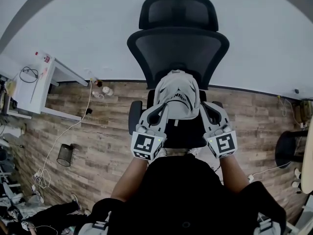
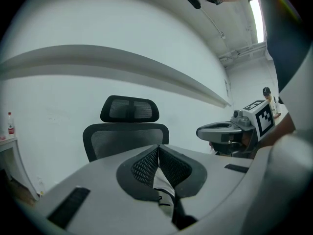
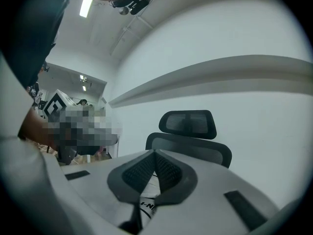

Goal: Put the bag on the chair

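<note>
Bag (image 1: 177,96): a pale grey soft sack with dark print, slung between the 2 grippers over the seat of the chair (image 1: 178,43). From above I cannot tell whether its underside touches the seat yet.

Left gripper (image 1: 157,114): jaws clenched on the bag's left edge. Its own view shows a strip of pale fabric (image 2: 164,189) pinched where they meet.

Right gripper (image 1: 211,113): jaws clamped on the right edge the same way (printed cloth (image 3: 148,207) hangs just below the closed jaws).

Key relation: the bag lies ahead of and between the 2 sets of jaws. Its long axis runs away from the person toward the backrest, and its far end overlaps the lower backrest in the head view. Neither hand is nearer, since the hold looks symmetric.

Judgement: the carry is nearly done. Next comes lowering both sides together, then letting go. The risk is the soft bag slumping forward off the seat's front edge.
</note>
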Demonstrator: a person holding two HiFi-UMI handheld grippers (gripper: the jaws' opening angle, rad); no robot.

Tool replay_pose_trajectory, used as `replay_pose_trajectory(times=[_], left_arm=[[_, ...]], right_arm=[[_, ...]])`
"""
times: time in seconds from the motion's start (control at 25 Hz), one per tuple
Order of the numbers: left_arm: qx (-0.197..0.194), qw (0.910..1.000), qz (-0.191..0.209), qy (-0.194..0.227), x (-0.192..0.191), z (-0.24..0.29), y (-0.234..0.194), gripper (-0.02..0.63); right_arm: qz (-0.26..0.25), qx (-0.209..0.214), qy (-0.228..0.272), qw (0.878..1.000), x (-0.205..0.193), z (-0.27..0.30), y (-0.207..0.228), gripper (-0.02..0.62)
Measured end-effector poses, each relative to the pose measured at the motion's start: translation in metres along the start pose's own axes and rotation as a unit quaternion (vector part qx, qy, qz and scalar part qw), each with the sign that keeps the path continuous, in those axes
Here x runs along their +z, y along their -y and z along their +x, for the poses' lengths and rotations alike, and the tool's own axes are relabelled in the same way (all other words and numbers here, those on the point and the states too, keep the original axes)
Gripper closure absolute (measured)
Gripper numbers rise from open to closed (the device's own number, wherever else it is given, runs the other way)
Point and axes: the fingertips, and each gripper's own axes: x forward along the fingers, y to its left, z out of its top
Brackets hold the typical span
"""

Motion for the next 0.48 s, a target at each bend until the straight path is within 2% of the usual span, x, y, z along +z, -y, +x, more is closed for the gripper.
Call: replay_pose_trajectory(times=[0.24, 0.36, 0.48], left_arm=[[-0.007, 1.0000, 0.003, 0.006, 0.0036, -0.0019, 0.0035, 0.583], [-0.008, 0.9999, 0.005, 0.005, 0.0029, -0.0021, 0.0028, 0.583], [-0.008, 0.9999, 0.005, 0.005, 0.0026, -0.0028, 0.0029, 0.583]], right_arm=[[0.004, -0.002, 0.008, 1.000, 0.0017, -0.0010, -0.0020, 0.574], [0.008, 0.001, 0.026, 1.000, 0.0029, 0.0012, -0.0040, 0.575], [0.003, 0.005, 0.014, 1.000, 0.0003, 0.0016, -0.0059, 0.575]])
